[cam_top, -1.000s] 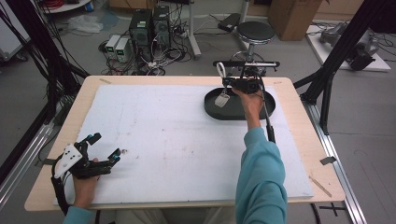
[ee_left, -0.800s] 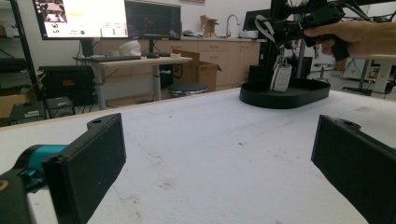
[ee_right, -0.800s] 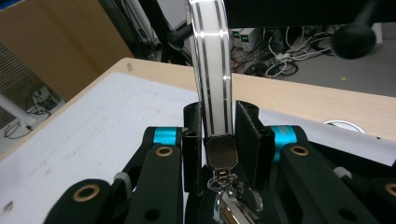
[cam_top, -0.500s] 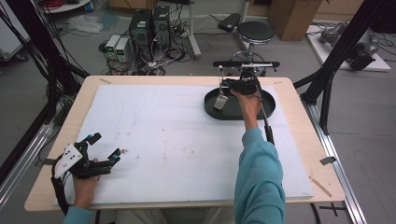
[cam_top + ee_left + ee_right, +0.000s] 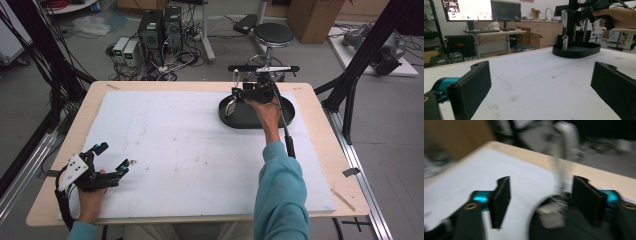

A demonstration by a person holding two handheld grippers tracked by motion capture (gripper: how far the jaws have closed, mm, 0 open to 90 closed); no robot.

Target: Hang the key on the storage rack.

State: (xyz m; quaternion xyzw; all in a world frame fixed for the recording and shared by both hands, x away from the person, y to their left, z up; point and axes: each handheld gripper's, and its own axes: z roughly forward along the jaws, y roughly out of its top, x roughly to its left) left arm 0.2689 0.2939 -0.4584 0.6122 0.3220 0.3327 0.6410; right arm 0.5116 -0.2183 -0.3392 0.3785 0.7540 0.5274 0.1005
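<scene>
though blurred – clip [image 5: 231, 104] unlabelled

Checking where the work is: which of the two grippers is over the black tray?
The right gripper, held above the black tray by the metal utensil; the left gripper rests at the near left corner.

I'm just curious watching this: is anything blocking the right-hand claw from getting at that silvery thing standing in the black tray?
Nothing visible does. The right gripper hangs open over the black tray, and the silvery thing stands just below and between its jaws. The blurred right gripper view shows only open space between the jaws and it.
</scene>
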